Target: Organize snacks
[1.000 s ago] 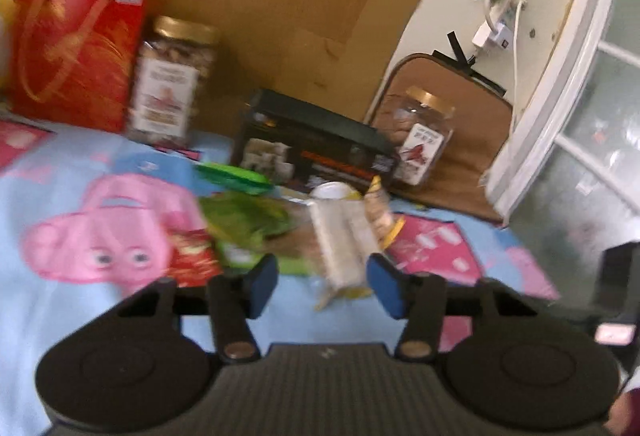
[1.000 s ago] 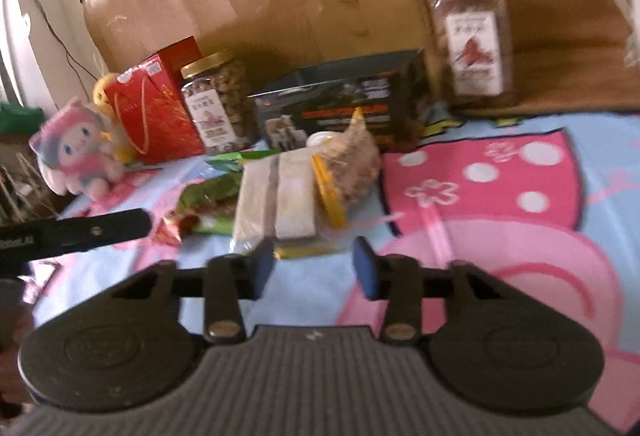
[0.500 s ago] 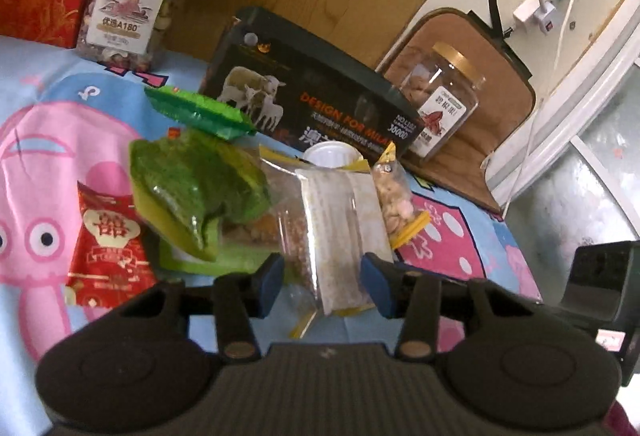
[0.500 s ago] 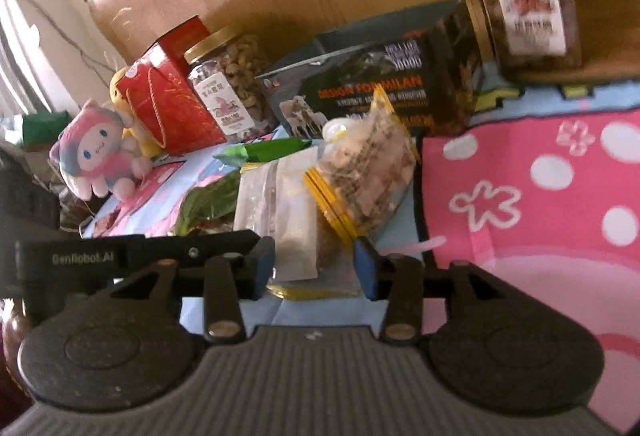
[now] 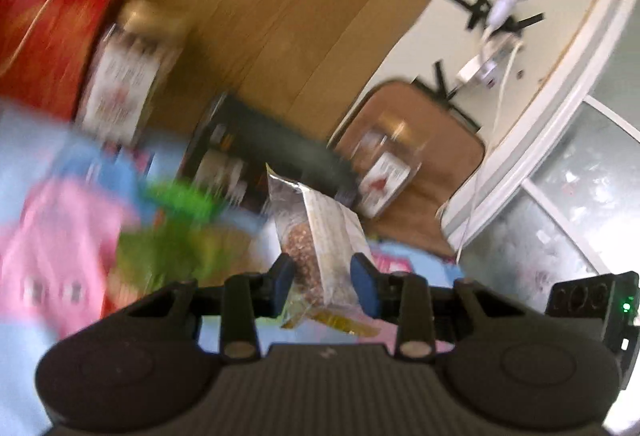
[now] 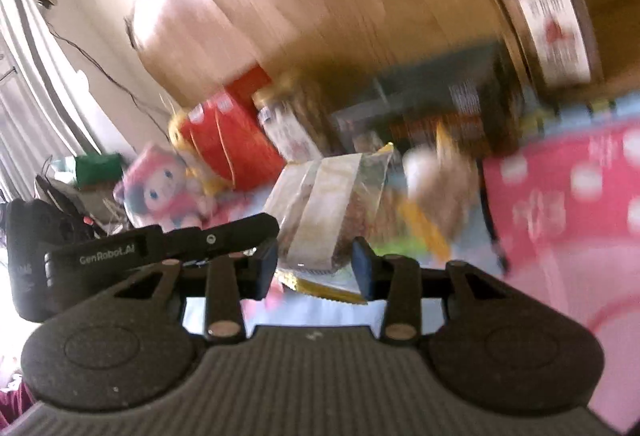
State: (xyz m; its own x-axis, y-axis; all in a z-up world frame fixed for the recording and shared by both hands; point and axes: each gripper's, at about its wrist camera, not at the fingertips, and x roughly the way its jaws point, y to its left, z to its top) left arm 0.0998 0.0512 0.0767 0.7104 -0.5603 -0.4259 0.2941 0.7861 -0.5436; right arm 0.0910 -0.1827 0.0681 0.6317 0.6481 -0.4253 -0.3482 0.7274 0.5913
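A clear snack bag (image 5: 320, 232) with a white label and brown pieces stands upright between the blue pads of my left gripper (image 5: 323, 278). Those jaws are closing and the pads press its lower end. The same bag (image 6: 328, 204) also sits between the pads of my right gripper (image 6: 314, 268), whose jaws are closing against its sides. It hangs above the cartoon cloth (image 6: 580, 236). The left tool's black housing (image 6: 120, 256) reaches in from the left, right up to the bag. A second clear bag with a yellow edge (image 6: 440, 196) lies just right of it.
Green packets (image 5: 176, 232) lie blurred on the cloth at left. Behind stand a red gift box (image 5: 44, 28), a nut jar (image 5: 128, 88), a dark carton (image 5: 256, 156) and a second jar (image 5: 388, 164). Cardboard (image 5: 280, 16) backs them. A plush doll (image 6: 160, 192) sits far left.
The clear bag lay flat in the pile; now it stands lifted between both pairs of fingers. Both views have swung upward and the left fingers have drawn closer together.
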